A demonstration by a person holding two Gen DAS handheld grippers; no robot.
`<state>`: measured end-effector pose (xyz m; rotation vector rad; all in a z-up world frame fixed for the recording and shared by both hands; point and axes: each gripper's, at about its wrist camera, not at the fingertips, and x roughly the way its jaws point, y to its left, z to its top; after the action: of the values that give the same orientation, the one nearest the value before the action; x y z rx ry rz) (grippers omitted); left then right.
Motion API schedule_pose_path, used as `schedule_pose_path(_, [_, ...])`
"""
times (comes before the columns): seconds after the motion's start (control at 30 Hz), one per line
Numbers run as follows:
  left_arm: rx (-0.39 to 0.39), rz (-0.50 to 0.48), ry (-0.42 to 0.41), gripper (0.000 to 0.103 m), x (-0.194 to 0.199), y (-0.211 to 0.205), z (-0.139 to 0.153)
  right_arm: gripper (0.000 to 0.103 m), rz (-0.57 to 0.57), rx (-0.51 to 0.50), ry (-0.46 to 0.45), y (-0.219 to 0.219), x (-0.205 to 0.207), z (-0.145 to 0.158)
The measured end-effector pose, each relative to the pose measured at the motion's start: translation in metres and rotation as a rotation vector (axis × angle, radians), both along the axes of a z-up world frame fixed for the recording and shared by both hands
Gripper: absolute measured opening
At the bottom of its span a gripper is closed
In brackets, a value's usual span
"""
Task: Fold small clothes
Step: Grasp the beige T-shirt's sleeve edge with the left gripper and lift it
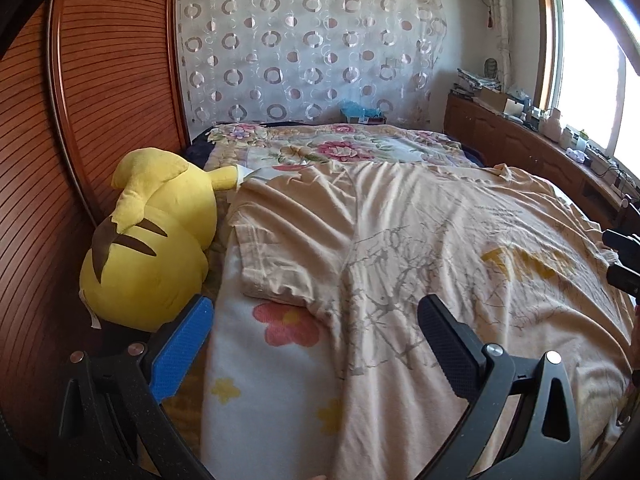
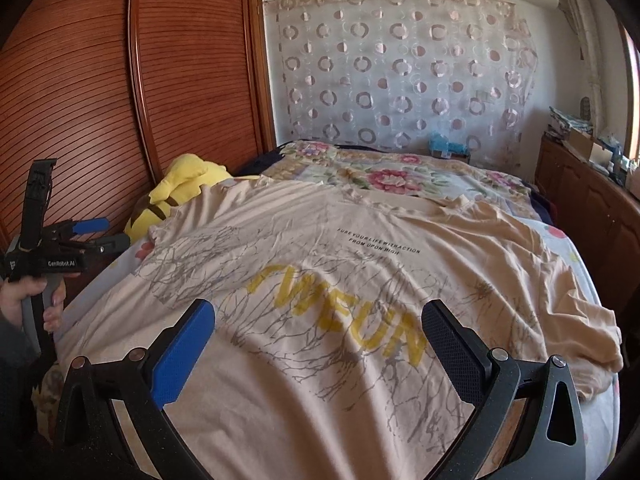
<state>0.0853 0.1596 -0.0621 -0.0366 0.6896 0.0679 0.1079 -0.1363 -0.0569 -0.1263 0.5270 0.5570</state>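
A peach T-shirt point(image 1: 420, 248) with yellow letters and grey branch print lies spread flat and wrinkled on the bed; it also shows in the right wrist view point(image 2: 340, 300). Its left sleeve point(image 1: 272, 240) lies out toward the plush toy. My left gripper point(image 1: 316, 312) is open and empty, hovering above the shirt's left side near the sleeve. My right gripper point(image 2: 318, 318) is open and empty above the shirt's printed middle. The left gripper also shows in the right wrist view point(image 2: 102, 236), held by a hand at the left edge of the bed.
A yellow plush toy point(image 1: 156, 240) lies at the bed's left edge against a wooden slatted wardrobe point(image 1: 80, 120). A floral blanket point(image 1: 340, 144) covers the bed. A wooden cabinet point(image 1: 540, 148) with clutter runs along the right under a window.
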Motion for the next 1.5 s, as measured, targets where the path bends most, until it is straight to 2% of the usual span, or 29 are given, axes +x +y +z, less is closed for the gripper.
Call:
schedule_pose_path(0.2, [-0.045, 0.009, 0.077, 0.088, 0.026, 0.036, -0.008, 0.100, 0.050, -0.056, 0.089, 0.006, 0.030, 0.007])
schedule_pose_path(0.27, [-0.055, 0.008, 0.110, 0.076, 0.037, 0.043, -0.012, 0.098, 0.066, -0.076, 0.104, 0.009, 0.037, 0.012])
schedule_pose_path(0.33, [-0.075, -0.006, 0.127, 0.070, 0.045, 0.046, -0.016, 0.097, 0.083, -0.090, 0.111, 0.014, 0.043, 0.016])
schedule_pose_path(0.37, [-0.084, -0.012, 0.139, 0.062, 0.050, 0.047, -0.018, 0.097, 0.090, -0.097, 0.107, 0.019, 0.046, 0.017])
schedule_pose_path(0.53, [-0.121, -0.020, 0.174, 0.057, 0.074, 0.052, -0.024, 0.097, 0.132, -0.119, 0.104, 0.032, 0.057, 0.023])
schedule_pose_path(0.8, [-0.169, 0.051, 0.211, 0.054, 0.107, 0.066, -0.039, 0.094, 0.219, -0.183, 0.130, 0.066, 0.081, 0.010])
schedule_pose_path(1.0, [-0.143, 0.052, 0.216, 0.046, 0.121, 0.068, -0.036, 0.094, 0.244, -0.220, 0.123, 0.076, 0.084, 0.006])
schedule_pose_path(1.1, [-0.122, 0.047, 0.221, 0.040, 0.126, 0.068, -0.036, 0.094, 0.243, -0.207, 0.137, 0.079, 0.083, 0.004])
schedule_pose_path(1.17, [-0.101, 0.051, 0.221, 0.028, 0.127, 0.068, -0.036, 0.094, 0.235, -0.211, 0.134, 0.074, 0.081, 0.004])
schedule_pose_path(1.3, [-0.084, 0.040, 0.229, 0.018, 0.130, 0.066, -0.037, 0.094, 0.221, -0.211, 0.126, 0.065, 0.080, 0.007])
schedule_pose_path(1.33, [-0.096, 0.028, 0.230, 0.011, 0.130, 0.066, -0.037, 0.094, 0.216, -0.207, 0.127, 0.061, 0.080, 0.008])
schedule_pose_path(1.37, [-0.096, 0.023, 0.232, 0.008, 0.132, 0.065, -0.036, 0.094, 0.211, -0.203, 0.127, 0.059, 0.081, 0.009])
schedule_pose_path(1.5, [-0.098, -0.014, 0.198, 0.005, 0.128, 0.050, -0.021, 0.094, 0.187, -0.179, 0.125, 0.046, 0.084, 0.014])
